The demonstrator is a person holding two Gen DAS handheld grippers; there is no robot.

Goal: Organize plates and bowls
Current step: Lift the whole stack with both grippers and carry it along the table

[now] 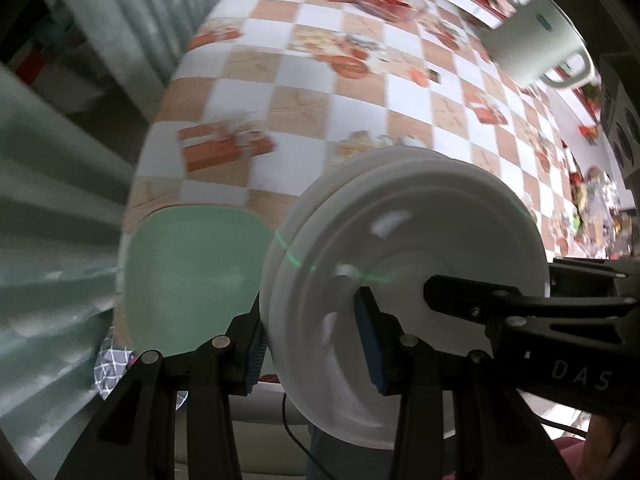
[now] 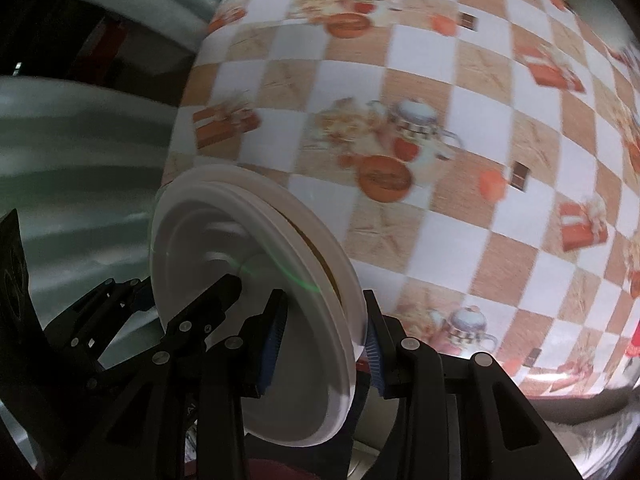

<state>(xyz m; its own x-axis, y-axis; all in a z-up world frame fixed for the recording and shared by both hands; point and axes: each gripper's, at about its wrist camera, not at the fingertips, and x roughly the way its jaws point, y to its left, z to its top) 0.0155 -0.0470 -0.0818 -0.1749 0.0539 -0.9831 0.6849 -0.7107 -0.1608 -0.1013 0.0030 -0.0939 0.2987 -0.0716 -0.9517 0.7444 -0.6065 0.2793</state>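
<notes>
A stack of white plates [image 1: 400,280] is carried on edge above the checked tablecloth [image 1: 320,120], clamped from both sides at once. The left gripper [image 1: 316,344] is seen closed on the near rim, one blue pad [image 1: 370,344] pressed to the plates' underside and the other behind the stack. The right gripper [image 2: 324,344] is closed on the opposite rim in the same way, each tool's tip showing in the other's view.

The risk lies in the shared hold: more than one plate is pinched, so if the two tools drift apart or twist unevenly, a plate could be slid out of the stack and dropped on the table below. The glazed rims offer little purchase, it is judged. A green square plate [image 1: 192,276] sits just to the left of the left gripper, and could be struck on the way down.

The letters "DAS" [image 1: 582,376] can be read on the right gripper's body; nothing else is legible through the blur.
</notes>
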